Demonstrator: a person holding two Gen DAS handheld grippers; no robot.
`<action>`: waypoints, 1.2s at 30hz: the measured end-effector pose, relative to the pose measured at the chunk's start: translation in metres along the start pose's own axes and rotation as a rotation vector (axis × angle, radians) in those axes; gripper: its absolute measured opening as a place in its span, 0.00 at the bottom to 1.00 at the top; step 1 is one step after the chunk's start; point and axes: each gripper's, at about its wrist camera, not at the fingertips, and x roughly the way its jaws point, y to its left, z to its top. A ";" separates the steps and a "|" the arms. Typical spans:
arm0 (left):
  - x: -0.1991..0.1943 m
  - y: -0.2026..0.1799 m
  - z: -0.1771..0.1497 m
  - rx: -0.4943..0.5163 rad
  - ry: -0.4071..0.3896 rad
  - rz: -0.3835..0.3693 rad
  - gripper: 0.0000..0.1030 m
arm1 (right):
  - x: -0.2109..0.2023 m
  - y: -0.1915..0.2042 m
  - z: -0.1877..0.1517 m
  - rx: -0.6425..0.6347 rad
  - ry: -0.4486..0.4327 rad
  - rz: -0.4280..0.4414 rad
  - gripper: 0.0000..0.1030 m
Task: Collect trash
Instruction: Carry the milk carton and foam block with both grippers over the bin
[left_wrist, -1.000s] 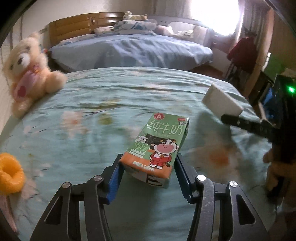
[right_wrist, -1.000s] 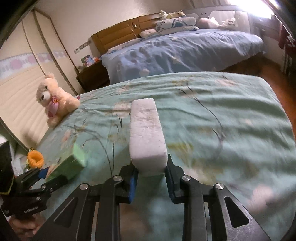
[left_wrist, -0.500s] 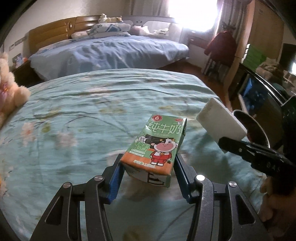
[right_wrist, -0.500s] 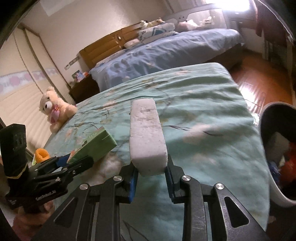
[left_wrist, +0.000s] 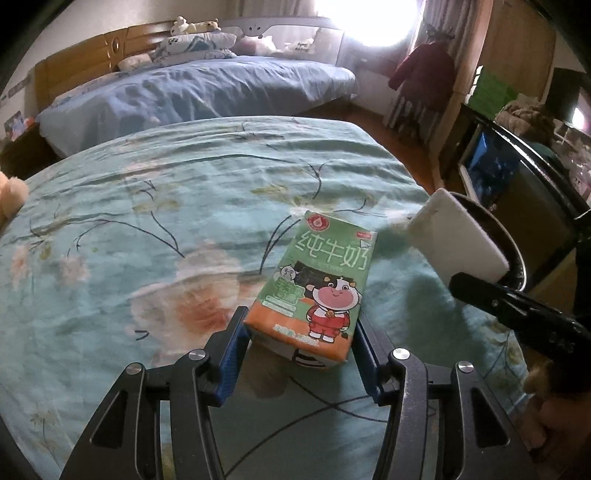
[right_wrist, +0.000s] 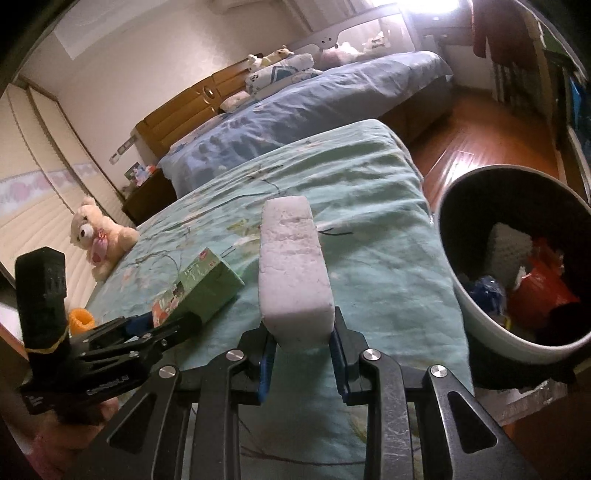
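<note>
My left gripper (left_wrist: 300, 347) is shut on a green milk carton (left_wrist: 317, 284) with a cartoon cow, held above the teal floral bedspread (left_wrist: 147, 236). My right gripper (right_wrist: 301, 347) is shut on a white foam block (right_wrist: 291, 266), held above the bedspread's right part. In the left wrist view the foam block (left_wrist: 456, 240) shows at the right, in front of the bin. A dark trash bin with a pale outside (right_wrist: 517, 258) stands on the floor to the right of the bed, with several pieces of trash inside. In the right wrist view the carton (right_wrist: 203, 284) and left gripper (right_wrist: 166, 321) are at the lower left.
A cream teddy bear (right_wrist: 98, 236) and an orange ring-shaped thing (right_wrist: 81, 319) lie at the bed's left side. A second bed with a blue cover (left_wrist: 192, 92) stands behind. Wooden floor (right_wrist: 480, 136) lies right of the bed. Dark furniture (left_wrist: 517, 177) stands beyond the bin.
Both grippers have swung to the right with their loads. The bin has come into fuller view at the right, and the teddy bear has slid toward the left edge.
</note>
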 end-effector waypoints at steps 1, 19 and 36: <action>0.001 -0.001 0.001 0.004 0.001 0.003 0.51 | -0.001 -0.001 0.000 0.005 -0.002 0.002 0.26; 0.002 -0.055 0.012 0.098 -0.052 -0.079 0.48 | -0.035 -0.034 -0.002 0.060 -0.065 -0.053 0.26; 0.009 -0.101 0.026 0.178 -0.057 -0.120 0.48 | -0.066 -0.072 -0.002 0.121 -0.114 -0.101 0.26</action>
